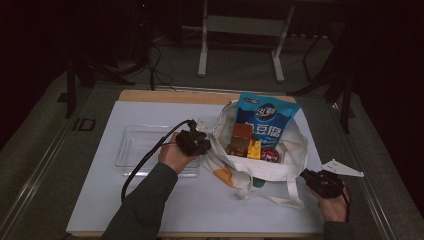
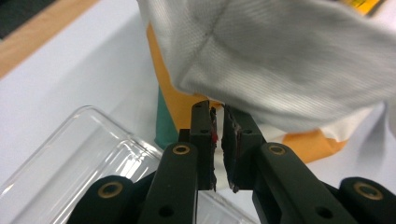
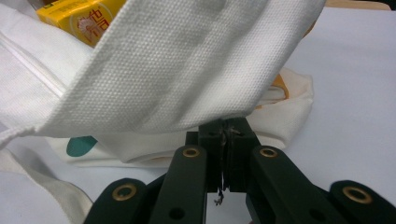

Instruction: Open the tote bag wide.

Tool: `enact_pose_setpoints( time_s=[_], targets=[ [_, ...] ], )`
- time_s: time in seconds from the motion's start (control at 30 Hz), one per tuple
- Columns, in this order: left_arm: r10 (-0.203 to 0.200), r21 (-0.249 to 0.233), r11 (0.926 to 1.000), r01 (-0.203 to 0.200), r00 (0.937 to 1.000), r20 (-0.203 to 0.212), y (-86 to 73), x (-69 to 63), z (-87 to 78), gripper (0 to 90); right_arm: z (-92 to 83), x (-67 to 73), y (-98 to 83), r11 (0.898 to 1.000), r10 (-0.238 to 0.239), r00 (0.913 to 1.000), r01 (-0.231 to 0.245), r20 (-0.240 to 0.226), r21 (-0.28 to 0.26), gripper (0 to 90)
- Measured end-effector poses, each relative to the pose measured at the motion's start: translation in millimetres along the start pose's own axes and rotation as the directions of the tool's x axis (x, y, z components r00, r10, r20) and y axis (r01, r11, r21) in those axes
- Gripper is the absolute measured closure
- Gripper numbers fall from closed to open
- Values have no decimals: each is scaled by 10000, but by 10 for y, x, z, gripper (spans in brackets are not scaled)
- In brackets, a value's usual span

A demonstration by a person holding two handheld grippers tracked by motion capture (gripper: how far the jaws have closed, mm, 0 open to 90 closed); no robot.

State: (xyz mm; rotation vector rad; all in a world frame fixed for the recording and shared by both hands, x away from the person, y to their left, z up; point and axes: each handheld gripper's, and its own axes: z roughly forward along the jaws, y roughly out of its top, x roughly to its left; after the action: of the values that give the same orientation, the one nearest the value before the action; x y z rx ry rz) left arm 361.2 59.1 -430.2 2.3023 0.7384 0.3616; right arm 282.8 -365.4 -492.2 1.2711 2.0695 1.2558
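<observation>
Light: dim, the room's edges fall into black
Floor (image 1: 240, 75): grey, at twelve o'clock beyond the table
Table (image 1: 150, 95): wooden edge under a white sheet (image 1: 145, 112)
Frame (image 1: 240, 30): pale metal legs at twelve o'clock
Cables (image 1: 155, 65): dark, on the floor at eleven o'clock
Rail (image 1: 35, 175): grey strip at nine o'clock

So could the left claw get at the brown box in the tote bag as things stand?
Probably yes: the left claw sits at the bag's open rim, and the brown box stands uncovered on top, just past it.
</observation>
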Motion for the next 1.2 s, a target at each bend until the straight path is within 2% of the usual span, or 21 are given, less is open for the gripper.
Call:
enact_pose_setpoints(
  time_s=[0.03, 0.1, 0.2, 0.27, 0.43, 0.5, 0.57, 0.63, 0.7, 0.8, 1.0, 1.13, 1.2],
  targets=[
    [7, -222, 9998, -8, 10000, -57, -19, -15, -97, 822, -4, 1, 0, 10000, 30, 10000, -30, 7, 1, 878],
    [-9, -464, 9989, 6, 10000, -55, -37, -24, -187, 814, -5, 2, 2, 10000, -20, 10000, 20, 14, -8, 878],
    [-201, -1170, 9929, 210, 9998, 89, -71, -61, -357, 814, 1, 10, 8, 10000, -43, 10000, 43, 49, 20, 879],
    [-55, -1356, 9907, 72, 9999, 131, -73, -111, -425, 815, 17, 12, 11, 10000, -51, 9999, 50, 114, 75, 879],
    [391, -1716, 9846, -348, 9990, 220, -8, -303, -459, 812, 62, 22, 16, 9996, 16, 9997, -23, 249, 296, 880],
    [515, -1871, 9814, -433, 9979, 391, 37, -384, -426, 812, 92, 24, 12, 9990, 20, 9996, -32, 291, 446, 881],
    [591, -1724, 9837, -507, 9973, 438, 68, -432, -366, 809, 119, 23, 0, 9982, 56, 9995, -75, 313, 597, 882],
    [647, -1368, 9889, -585, 9971, 408, 81, -451, -265, 810, 140, 17, -13, 9973, 30, 9994, -56, 353, 732, 882],
    [476, -1100, 9930, -420, 9977, 486, 70, -440, -153, 814, 170, 15, -32, 9953, -48, 9990, 3, 455, 971, 883],
    [331, -809, 9962, -306, 9990, 292, 62, -430, -27, 825, 213, 21, -53, 9906, -211, 9980, 128, 595, 1359, 885],
    [120, -343, 9993, -118, 9999, 49, 101, -402, 115, 833, 303, 24, -82, 9810, -299, 9969, 154, 725, 1933, 885],
    [93, 279, 9996, -88, 9998, -170, 88, -377, 278, 835, 288, 31, -68, 9802, -234, 9970, 84, 738, 1979, 877],
    [94, 512, 9987, -83, 9997, -219, 62, -360, 361, 834, 260, 36, -49, 9797, -276, 9964, 109, 807, 2002, 805]
  ],
)
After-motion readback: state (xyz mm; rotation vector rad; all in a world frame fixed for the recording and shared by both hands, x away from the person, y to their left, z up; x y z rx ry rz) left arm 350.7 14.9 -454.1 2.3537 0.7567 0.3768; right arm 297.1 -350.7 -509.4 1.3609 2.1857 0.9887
